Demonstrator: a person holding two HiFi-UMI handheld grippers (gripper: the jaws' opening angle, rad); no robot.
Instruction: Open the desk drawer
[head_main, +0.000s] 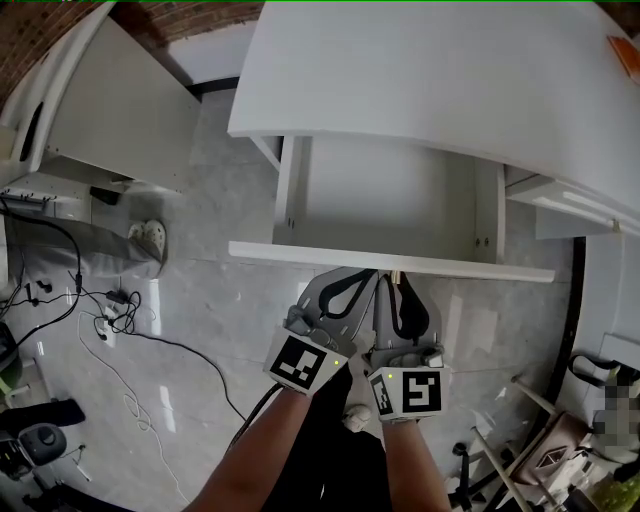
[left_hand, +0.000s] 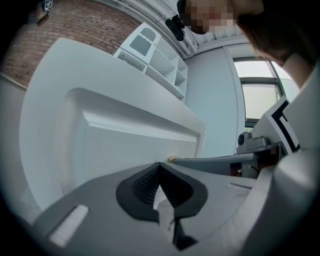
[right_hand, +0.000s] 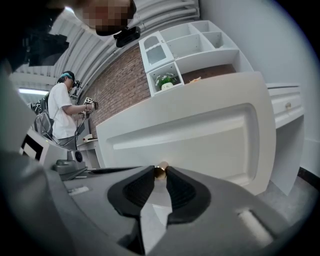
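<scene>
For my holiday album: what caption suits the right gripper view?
The right gripper clamps its jaws on the brass knob of the white drawer.

desk (head_main: 450, 80) cut off top and right | drawer (head_main: 390, 200) rear hidden under desk | knob (right_hand: 160, 169) partly hidden by right gripper (right_hand: 160, 176)

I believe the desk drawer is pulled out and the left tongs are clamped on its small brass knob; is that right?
Not quite: it is the right tongs that are clamped on the small brass knob, as the right gripper view shows. The left tongs are closed with nothing between them. The desk drawer is indeed pulled out.
</scene>
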